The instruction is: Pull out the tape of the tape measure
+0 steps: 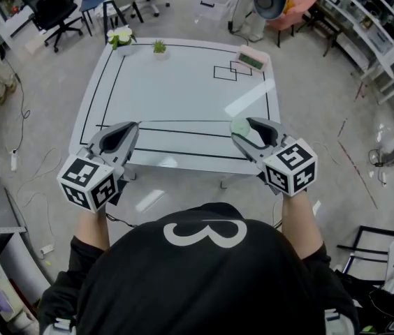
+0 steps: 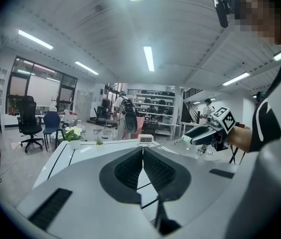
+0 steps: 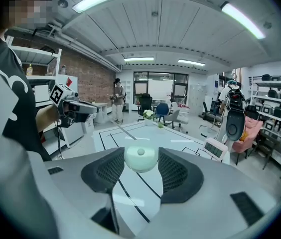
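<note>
A round, pale green tape measure (image 3: pixel 140 157) sits between the jaws of my right gripper (image 3: pixel 140 165), which are closed on its sides. In the head view the tape measure (image 1: pixel 239 127) shows at the tip of that gripper (image 1: pixel 247 126), over the near edge of the white table (image 1: pixel 183 82). My left gripper (image 1: pixel 133 125) hovers at the same height to the left, with its jaws (image 2: pixel 143 151) pressed together. In the right gripper view a thin pale strip runs from the case toward the left gripper (image 3: pixel 83 107). I cannot tell whether it is the tape.
The table carries black marked lines, a white flower pot (image 1: pixel 121 38), a small green plant (image 1: pixel 158 47) and a small digital clock (image 1: pixel 251 60) along its far edge. Office chairs (image 1: pixel 54 9) stand beyond it, shelving at the right (image 1: pixel 371 19), and cables lie on the floor at the left.
</note>
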Action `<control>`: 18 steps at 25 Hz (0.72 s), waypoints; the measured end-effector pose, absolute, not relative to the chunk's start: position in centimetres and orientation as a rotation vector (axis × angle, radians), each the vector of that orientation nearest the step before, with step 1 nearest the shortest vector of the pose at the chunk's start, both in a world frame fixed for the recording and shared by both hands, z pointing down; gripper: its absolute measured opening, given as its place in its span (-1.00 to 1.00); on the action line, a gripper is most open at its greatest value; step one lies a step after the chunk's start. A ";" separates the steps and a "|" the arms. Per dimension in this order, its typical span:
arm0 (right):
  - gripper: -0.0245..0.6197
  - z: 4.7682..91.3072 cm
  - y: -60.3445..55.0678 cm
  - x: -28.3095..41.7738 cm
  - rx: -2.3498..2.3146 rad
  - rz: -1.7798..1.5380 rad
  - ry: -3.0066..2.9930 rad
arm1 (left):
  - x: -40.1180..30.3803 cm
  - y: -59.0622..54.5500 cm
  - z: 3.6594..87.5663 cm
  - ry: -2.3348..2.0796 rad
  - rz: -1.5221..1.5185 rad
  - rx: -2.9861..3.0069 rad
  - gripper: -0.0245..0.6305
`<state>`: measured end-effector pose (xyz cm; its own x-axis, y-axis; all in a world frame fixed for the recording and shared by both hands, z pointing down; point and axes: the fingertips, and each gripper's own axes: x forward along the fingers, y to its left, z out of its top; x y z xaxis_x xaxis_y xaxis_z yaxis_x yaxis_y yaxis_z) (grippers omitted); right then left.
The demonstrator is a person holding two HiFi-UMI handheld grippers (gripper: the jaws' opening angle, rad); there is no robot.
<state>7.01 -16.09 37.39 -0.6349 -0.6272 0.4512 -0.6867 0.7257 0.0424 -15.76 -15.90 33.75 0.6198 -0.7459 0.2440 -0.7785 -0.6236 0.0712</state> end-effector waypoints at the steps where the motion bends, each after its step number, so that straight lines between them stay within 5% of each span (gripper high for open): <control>1: -0.24 37.4 -16.2 7.1 1.011 0.188 -2.489 | -15.9 -16.0 33.7 -1.273 0.283 2.668 -0.91; 18: -0.23 38.6 -18.2 9.5 1.073 0.163 -2.393 | -20.2 -18.1 33.9 -1.445 0.230 2.572 -0.91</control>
<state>9.53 -18.23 38.59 -0.5587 -0.6656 0.4948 -0.7264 0.6806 0.0953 -20.20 -18.15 33.93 0.5149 -0.8278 0.2227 -0.8560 -0.5103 0.0824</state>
